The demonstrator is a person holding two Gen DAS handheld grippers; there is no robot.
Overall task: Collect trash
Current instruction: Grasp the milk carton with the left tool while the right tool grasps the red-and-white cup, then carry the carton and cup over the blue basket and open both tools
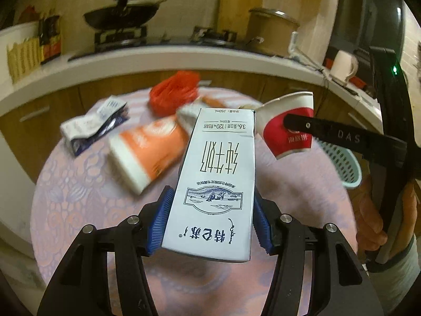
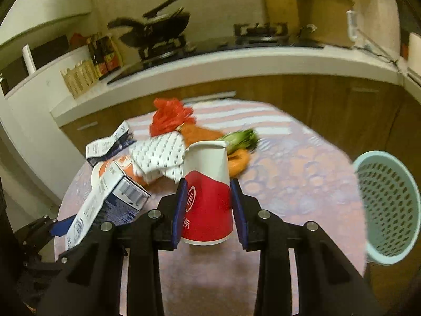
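Blue-padded left tool (image 1: 209, 222) clamps milk carton (image 1: 214, 181); right tool (image 2: 209, 210) clamps paper cup (image 2: 208, 192).

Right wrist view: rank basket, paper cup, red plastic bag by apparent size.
1. Basket, largest, though it sits near the lens edge, which inflates it.
2. Paper cup, held close in the right tool, so also inflated.
3. Red plastic bag, smallest, farthest away.

My carton (image 1: 218, 181) hides part of the orange pack (image 1: 147, 150); beyond it, the red bag (image 1: 172, 93) is blurred.
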